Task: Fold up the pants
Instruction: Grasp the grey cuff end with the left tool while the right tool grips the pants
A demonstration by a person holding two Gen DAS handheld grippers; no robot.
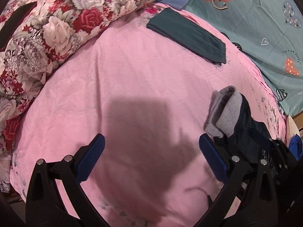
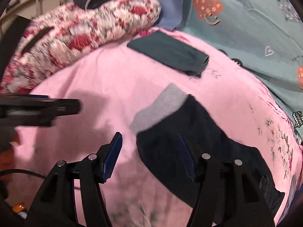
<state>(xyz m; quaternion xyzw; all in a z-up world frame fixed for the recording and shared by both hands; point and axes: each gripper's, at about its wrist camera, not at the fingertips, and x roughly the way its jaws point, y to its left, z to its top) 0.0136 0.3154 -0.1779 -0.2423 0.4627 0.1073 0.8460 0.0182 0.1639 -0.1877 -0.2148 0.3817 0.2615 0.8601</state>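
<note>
Dark pants with a grey fleece lining lie on the pink bedspread, the grey lining turned out at one end. They show at the right of the left wrist view, bunched up. My left gripper is open and empty over bare pink bedspread, left of the pants; it also shows in the right wrist view. My right gripper is open above the pants' near edge, its right finger over the dark cloth.
A folded dark green garment lies at the far side of the pink bedspread. A rolled floral quilt borders the left. A teal heart-print blanket lies at the right.
</note>
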